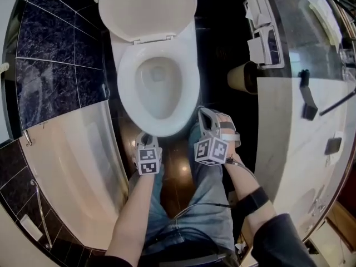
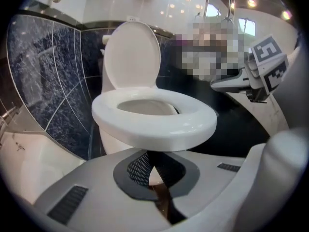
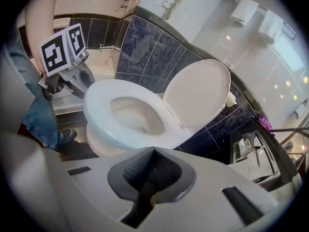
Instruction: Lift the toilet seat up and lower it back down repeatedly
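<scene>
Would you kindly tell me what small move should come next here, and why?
Probably slide the left gripper forward until its tips sit under the front edge of the seat, ready to lift. The seat lies down, the lid stands up, and this gripper and the right gripper are shut, empty and just short of it.

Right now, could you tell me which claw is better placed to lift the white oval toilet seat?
Probably the left claw: shut, it sits just before the front rim of the white oval toilet seat, facing it squarely. The right claw, also shut, is off to the seat's side.
</scene>
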Motion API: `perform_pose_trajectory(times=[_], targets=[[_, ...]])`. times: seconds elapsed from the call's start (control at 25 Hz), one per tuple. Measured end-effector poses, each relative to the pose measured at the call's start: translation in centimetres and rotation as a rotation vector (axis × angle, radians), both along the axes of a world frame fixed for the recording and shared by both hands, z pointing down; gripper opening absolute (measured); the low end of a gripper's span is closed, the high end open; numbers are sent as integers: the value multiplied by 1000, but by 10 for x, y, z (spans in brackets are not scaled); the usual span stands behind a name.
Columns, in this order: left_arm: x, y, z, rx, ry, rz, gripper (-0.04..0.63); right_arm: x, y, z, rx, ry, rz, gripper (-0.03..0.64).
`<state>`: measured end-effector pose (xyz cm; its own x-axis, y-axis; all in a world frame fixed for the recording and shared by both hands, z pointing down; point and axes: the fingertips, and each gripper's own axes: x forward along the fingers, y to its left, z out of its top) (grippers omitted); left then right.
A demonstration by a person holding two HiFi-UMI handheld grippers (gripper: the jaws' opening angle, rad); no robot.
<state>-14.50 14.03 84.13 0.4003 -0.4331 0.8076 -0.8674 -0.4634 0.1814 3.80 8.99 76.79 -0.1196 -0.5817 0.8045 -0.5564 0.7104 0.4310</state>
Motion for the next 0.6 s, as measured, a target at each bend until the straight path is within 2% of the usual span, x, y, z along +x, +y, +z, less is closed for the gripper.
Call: perform_pose_trajectory(times=[0.2,0.4,0.6], targets=[[-11,36,50,-82,-32,8,0,-8,6,29,-17,-16,27,18],[-8,25,69,-83,-30,34,0,-15,12,47,-39,-14,37,18],[-17,9,53,-52,-27,30,0,-21,12,44,-42,-31,59,18]])
